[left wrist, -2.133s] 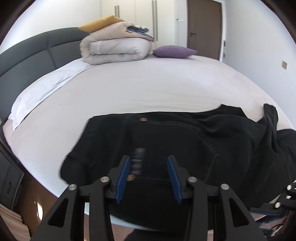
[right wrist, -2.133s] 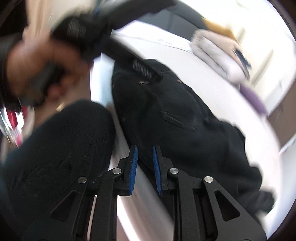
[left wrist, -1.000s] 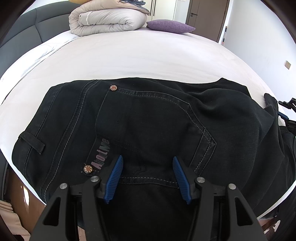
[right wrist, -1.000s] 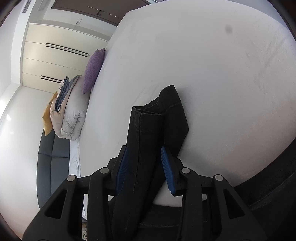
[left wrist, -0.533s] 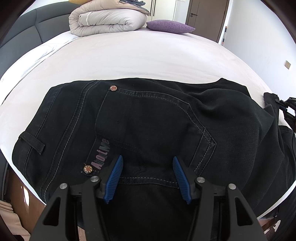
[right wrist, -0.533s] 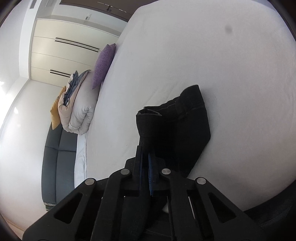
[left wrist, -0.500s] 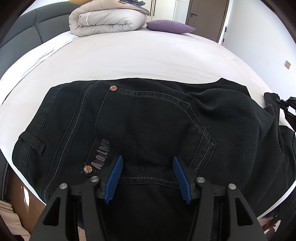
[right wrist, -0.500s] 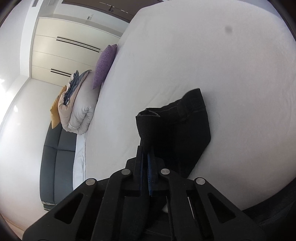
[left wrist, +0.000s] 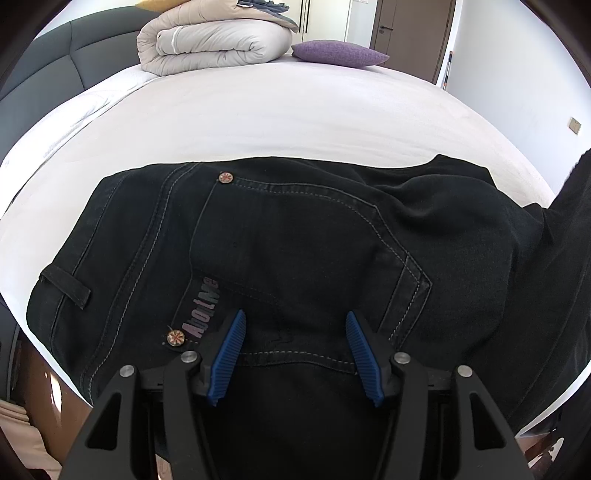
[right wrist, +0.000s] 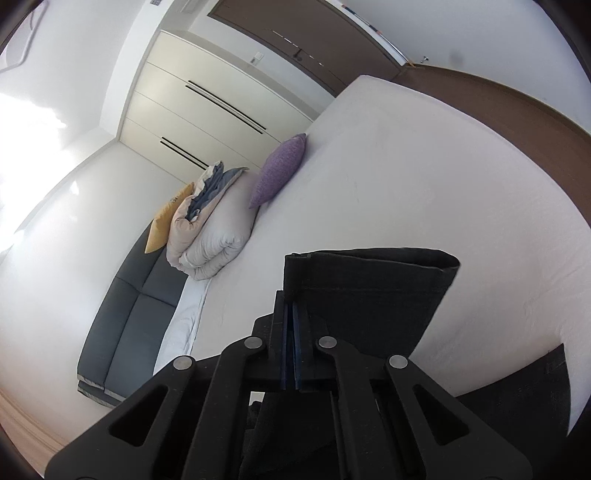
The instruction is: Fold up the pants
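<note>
Black jeans (left wrist: 295, 251) lie flat on the white bed (left wrist: 280, 110), waist end to the left, back pocket facing up. My left gripper (left wrist: 295, 332) is open, its blue pads (left wrist: 229, 350) resting over the pocket's lower edge near the bed's front side. My right gripper (right wrist: 291, 325) is shut on the hem end of the pants legs (right wrist: 369, 291) and holds it lifted above the bed. In the left wrist view the lifted leg (left wrist: 569, 229) rises at the far right.
A rolled beige duvet (left wrist: 214, 40) and a purple pillow (left wrist: 340, 53) sit at the bed's far side by the dark grey headboard (left wrist: 44, 85). A wardrobe (right wrist: 207, 103) and a brown door (left wrist: 410, 33) stand beyond. The bed's front edge (left wrist: 48, 354) drops to the floor.
My right gripper closed on the pants leg hem and lifted it up off the bed. My left gripper has stayed open over the pocket.
</note>
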Demonstrator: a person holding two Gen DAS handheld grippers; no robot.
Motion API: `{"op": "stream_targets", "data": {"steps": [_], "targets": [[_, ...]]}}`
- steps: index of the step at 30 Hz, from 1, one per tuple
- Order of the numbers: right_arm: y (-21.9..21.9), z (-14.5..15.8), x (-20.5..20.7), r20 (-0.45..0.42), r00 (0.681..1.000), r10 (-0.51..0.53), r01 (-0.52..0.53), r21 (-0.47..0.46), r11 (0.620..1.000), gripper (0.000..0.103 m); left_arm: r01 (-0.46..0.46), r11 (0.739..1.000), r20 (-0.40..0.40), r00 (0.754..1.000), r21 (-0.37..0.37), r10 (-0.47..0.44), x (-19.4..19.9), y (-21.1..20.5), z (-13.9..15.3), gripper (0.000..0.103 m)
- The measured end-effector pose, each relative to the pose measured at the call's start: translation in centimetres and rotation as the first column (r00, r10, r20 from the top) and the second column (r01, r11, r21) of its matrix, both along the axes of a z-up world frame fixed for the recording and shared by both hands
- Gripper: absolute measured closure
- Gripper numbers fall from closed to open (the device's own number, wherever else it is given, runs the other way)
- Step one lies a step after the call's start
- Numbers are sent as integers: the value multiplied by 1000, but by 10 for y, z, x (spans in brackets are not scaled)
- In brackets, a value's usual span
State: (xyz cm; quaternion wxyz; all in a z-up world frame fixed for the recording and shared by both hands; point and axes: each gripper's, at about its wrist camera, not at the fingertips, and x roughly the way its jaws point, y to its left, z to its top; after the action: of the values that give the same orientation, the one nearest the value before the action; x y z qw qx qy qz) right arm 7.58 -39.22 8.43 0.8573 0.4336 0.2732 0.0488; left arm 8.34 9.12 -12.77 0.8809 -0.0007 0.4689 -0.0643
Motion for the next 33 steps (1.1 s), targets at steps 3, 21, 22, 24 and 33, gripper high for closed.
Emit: {"op": "stream_targets", "data": {"steps": [3, 21, 22, 24, 33], "targets": [[4, 17, -28, 20, 1000, 1, 0, -33, 999, 102, 0, 1000, 0, 1000, 0, 0, 0, 0, 0, 44], [-31, -140, -229, -291, 922, -257, 318, 187, 929, 102, 5, 995, -3, 1000, -101, -6, 1, 10, 3, 36], [-26, -144, -230, -290, 922, -258, 317, 182, 931, 102, 6, 994, -1, 1000, -107, -6, 1, 13, 3, 35], [-25, -153, -245, -290, 921, -259, 316, 171, 933, 102, 6, 993, 3, 1000, -116, -5, 1, 14, 3, 35], [-17, -187, -263, -333, 899, -285, 360, 187, 914, 102, 26, 992, 12, 1000, -119, -25, 3, 10, 4, 28]]}}
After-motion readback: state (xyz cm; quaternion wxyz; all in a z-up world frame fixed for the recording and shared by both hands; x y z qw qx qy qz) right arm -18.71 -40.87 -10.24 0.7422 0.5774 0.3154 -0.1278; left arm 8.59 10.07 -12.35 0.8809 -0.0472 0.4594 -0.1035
